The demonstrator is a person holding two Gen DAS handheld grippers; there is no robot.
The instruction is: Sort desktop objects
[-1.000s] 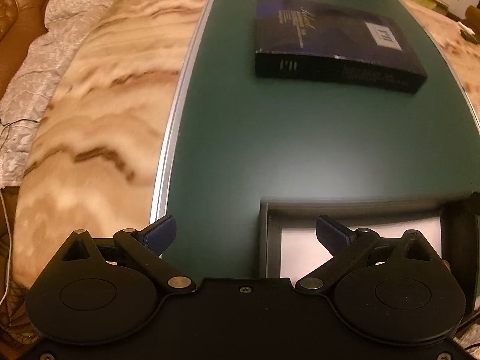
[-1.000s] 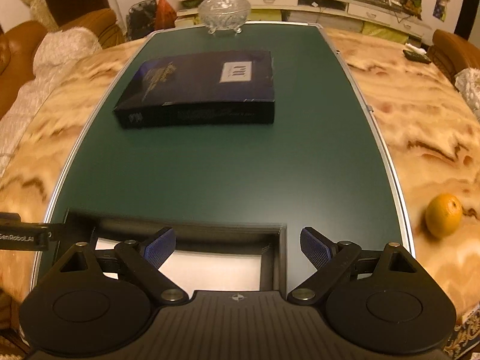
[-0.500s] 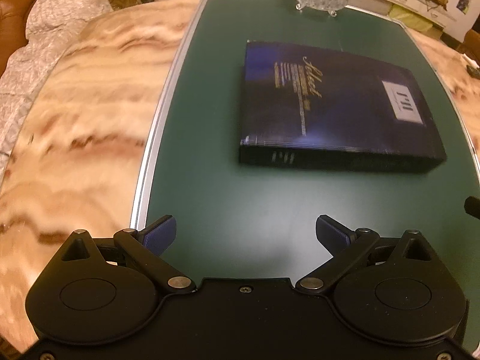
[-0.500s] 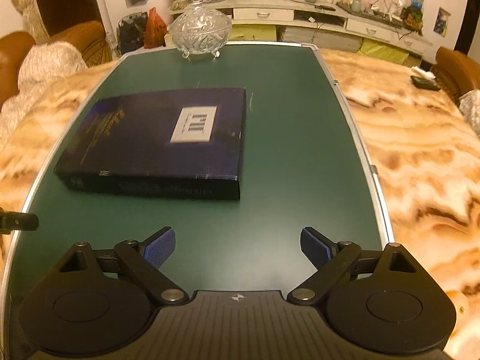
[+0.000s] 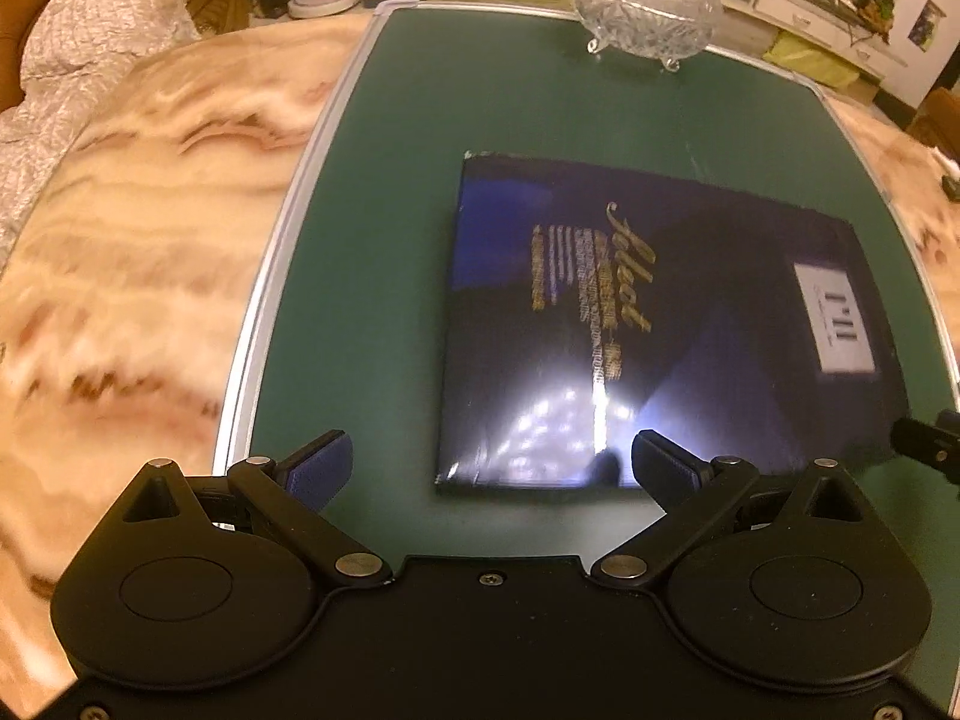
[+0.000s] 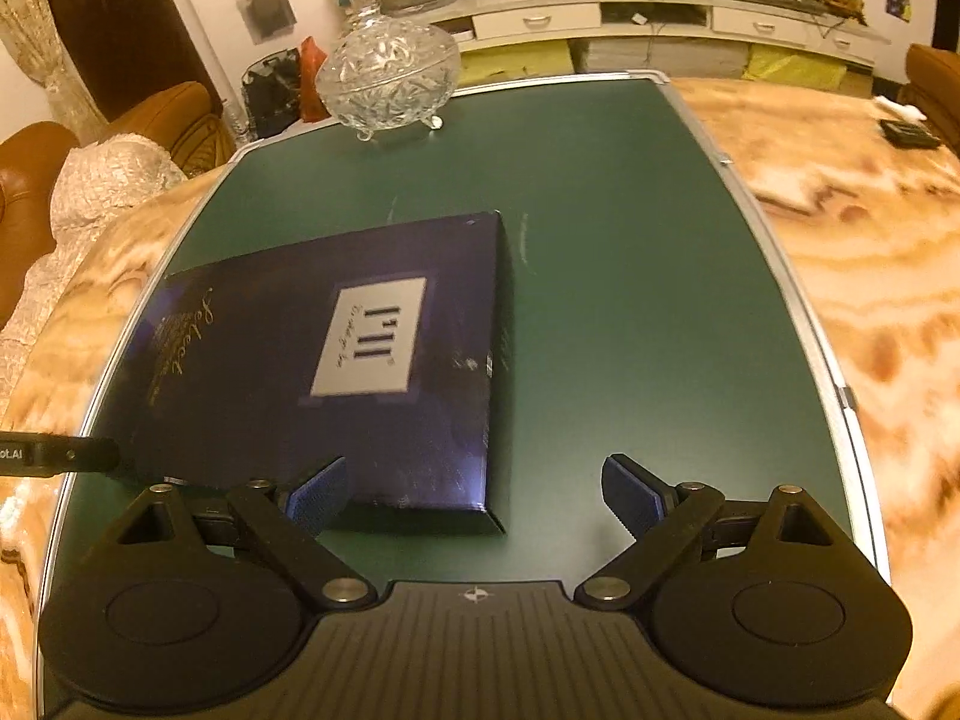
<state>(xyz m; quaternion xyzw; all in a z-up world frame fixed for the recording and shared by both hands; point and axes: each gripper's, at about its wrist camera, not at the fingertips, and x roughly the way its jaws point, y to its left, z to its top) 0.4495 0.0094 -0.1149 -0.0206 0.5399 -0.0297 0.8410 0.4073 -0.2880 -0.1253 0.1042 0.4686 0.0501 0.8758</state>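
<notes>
A: What can you see from the left wrist?

B: The left gripper (image 5: 489, 465) has its two blue fingers (image 5: 318, 471) spread wide apart. Nothing is between them. Right in front lies a dark blue box (image 5: 660, 330), flat on the green mat (image 5: 384, 210). It has gold letters and a white label. A bright light shines off its near edge. The right finger sits over the near edge of the box.

A: What else is there?

B: A glass bowl with a lid (image 5: 645, 6) stands at the far end of the mat, well apart from the box. The mat lies on a marble table (image 5: 132, 228). A small black bit of the other tool (image 5: 927, 444) pokes in at the right edge.

A: And from the right wrist?

B: The right gripper (image 6: 474, 492) is spread wide too, and holds nothing. The same box (image 6: 336, 360) lies on the left part of the mat (image 6: 630, 300). Its near right corner is between the fingers, and the left finger (image 6: 318, 498) is over its near edge. I cannot tell if it touches. The glass bowl (image 6: 387, 69) stands at the far end.
</notes>
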